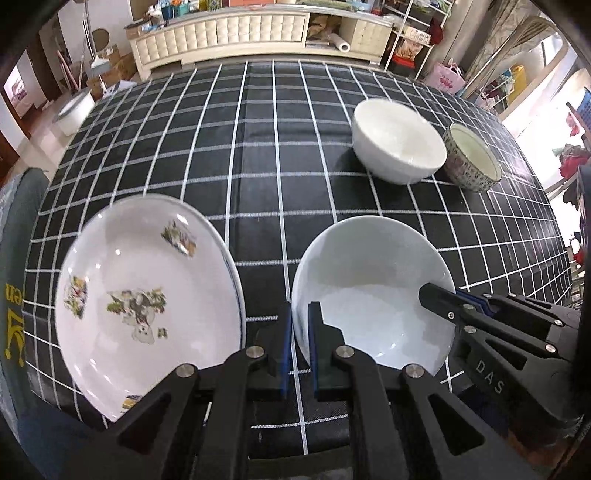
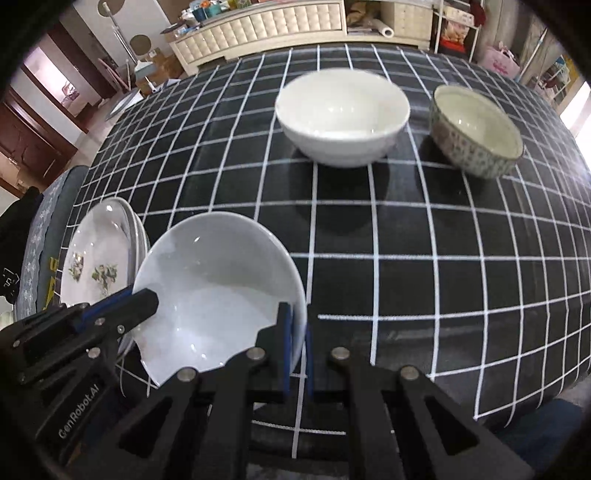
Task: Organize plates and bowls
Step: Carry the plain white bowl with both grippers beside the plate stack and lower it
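Observation:
A plain white deep plate [image 1: 369, 280] [image 2: 218, 280] sits close in front of both cameras. My left gripper [image 1: 299, 314] [image 2: 147, 299] is shut on its left rim. Its right rim is clamped by my right gripper [image 2: 297, 321] [image 1: 432, 295], also shut. I cannot tell whether the plate rests on the cloth. Just to its left lies a floral plate [image 1: 147, 295] [image 2: 96, 258], which seems to lie on another plate. Further back stand a white bowl [image 1: 399, 140] [image 2: 343, 118] and, to its right, a patterned bowl [image 1: 472, 162] [image 2: 476, 133], both upright.
A black tablecloth with a white grid [image 1: 258, 166] [image 2: 443, 258] covers the table. A chair with a dark cover [image 1: 18, 258] stands at the left edge. Beyond the far edge are a cream cabinet [image 1: 221, 33] and shelves [image 1: 417, 37].

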`<state>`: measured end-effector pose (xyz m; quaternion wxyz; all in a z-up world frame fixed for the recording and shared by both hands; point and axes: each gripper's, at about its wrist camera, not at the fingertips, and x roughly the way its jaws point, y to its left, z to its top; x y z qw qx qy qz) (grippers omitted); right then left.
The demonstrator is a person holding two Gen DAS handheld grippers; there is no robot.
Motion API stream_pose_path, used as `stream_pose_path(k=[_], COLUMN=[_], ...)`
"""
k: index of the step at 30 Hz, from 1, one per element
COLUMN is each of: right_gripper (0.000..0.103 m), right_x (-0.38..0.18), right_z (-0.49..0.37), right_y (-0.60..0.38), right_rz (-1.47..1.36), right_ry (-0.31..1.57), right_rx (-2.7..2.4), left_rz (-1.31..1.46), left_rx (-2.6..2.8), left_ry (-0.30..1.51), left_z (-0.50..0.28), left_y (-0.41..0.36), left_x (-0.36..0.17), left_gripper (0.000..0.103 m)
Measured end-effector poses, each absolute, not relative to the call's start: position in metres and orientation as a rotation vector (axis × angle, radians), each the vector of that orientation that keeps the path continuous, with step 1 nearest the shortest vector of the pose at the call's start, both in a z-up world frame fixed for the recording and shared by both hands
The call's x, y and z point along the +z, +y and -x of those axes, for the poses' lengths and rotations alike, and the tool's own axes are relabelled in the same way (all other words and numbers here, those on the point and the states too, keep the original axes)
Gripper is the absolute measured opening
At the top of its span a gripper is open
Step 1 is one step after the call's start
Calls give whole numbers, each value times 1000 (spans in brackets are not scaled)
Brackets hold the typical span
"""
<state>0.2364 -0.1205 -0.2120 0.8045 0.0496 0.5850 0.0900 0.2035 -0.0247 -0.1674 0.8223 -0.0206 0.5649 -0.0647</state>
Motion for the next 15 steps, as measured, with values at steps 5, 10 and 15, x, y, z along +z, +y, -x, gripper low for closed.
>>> stream_pose_path(k=[5,10,15], right_gripper=[9,10,10], right_x=[-220,-219,-212], right_z=[-235,-237,-233], right_y=[-122,-121,-121], right_rz=[-110,-94,-64], right_ry=[1262,1259,1230], right_rx=[197,192,191], left_rz=[32,22,3], left_rx=[-131,-141,-144], left_ry=[1218,1204,1183], left_z=[-208,-210,-208], left_y=[-30,-31,-30], left_x=[-174,-177,-175], left_gripper=[7,7,7])
